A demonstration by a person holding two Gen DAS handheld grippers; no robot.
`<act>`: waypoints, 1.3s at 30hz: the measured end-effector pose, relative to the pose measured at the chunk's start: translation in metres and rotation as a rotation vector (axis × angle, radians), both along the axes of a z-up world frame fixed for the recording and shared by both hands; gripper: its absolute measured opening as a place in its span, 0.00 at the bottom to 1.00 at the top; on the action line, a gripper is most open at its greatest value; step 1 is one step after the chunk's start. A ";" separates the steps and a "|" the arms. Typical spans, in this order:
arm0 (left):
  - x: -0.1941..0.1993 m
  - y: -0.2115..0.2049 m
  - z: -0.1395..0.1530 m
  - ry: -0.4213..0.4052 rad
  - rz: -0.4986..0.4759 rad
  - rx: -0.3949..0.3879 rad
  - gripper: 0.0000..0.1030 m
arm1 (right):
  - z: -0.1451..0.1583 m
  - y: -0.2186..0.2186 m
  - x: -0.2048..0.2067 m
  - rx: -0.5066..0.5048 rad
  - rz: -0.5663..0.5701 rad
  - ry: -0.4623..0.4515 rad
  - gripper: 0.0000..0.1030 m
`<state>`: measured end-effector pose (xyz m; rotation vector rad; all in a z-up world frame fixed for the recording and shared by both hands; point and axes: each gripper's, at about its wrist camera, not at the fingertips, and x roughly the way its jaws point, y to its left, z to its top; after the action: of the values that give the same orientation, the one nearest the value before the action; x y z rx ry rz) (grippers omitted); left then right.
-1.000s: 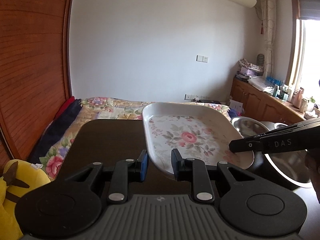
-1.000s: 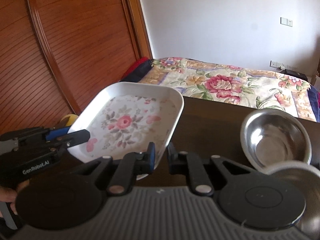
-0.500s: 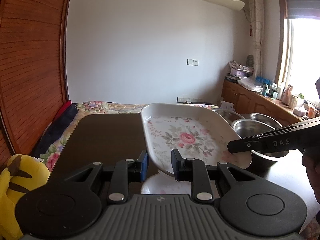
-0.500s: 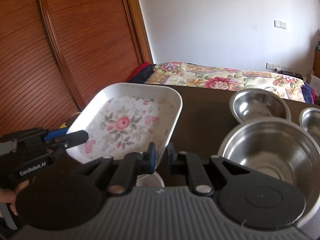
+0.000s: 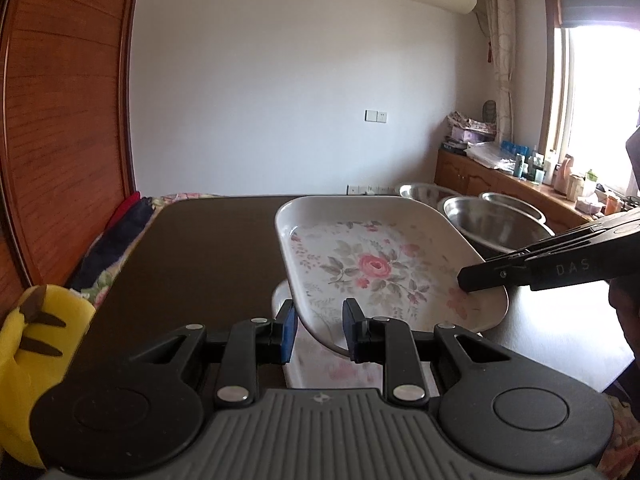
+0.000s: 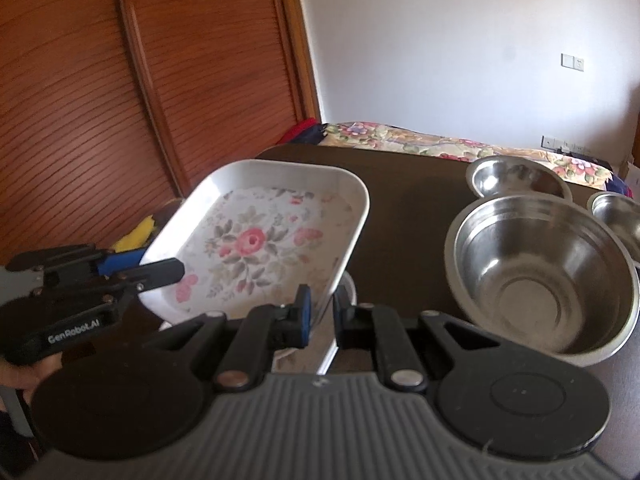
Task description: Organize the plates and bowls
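Lower now, my floral tray (image 5: 376,264) hangs just above a second tray (image 5: 340,368). Both my left gripper (image 5: 319,330) and right gripper (image 6: 319,312) clamp its rim with narrow fingers.

Dark brown tabletop (image 5: 192,256), large steel bowl (image 6: 540,276) standing on it near the front, two smaller steel bowls (image 6: 516,178) (image 6: 618,216) behind and beside it, a floral plate (image 5: 336,372) lying flat at the near edge

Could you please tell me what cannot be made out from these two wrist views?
- The second floral plate, left wrist: mostly hidden beneath the held floral plate.
- Third steel bowl, right wrist: cut off by the frame edge.
- Countertop bottles, left wrist: too small and backlit.
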<state>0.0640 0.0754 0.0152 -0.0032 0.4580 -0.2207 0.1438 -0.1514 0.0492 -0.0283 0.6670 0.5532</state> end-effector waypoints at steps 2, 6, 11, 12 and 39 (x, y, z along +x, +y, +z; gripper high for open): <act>-0.004 0.001 -0.004 0.007 -0.005 -0.004 0.53 | -0.005 0.000 -0.004 -0.005 0.010 0.001 0.13; -0.006 0.002 -0.009 0.015 -0.005 -0.010 0.53 | -0.011 -0.001 -0.014 -0.013 0.023 0.003 0.13; -0.004 0.005 -0.015 0.031 0.000 -0.017 0.53 | -0.013 0.003 -0.022 -0.038 0.032 -0.016 0.13; -0.003 0.005 -0.016 0.036 0.000 -0.018 0.53 | -0.014 0.003 -0.024 -0.040 0.032 -0.016 0.13; 0.003 0.005 -0.012 0.010 0.033 -0.013 0.53 | -0.017 0.017 -0.049 -0.140 0.054 -0.134 0.26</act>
<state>0.0666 0.0808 0.0036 -0.0241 0.4660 -0.1913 0.0943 -0.1345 0.0317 -0.2138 0.5746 0.5510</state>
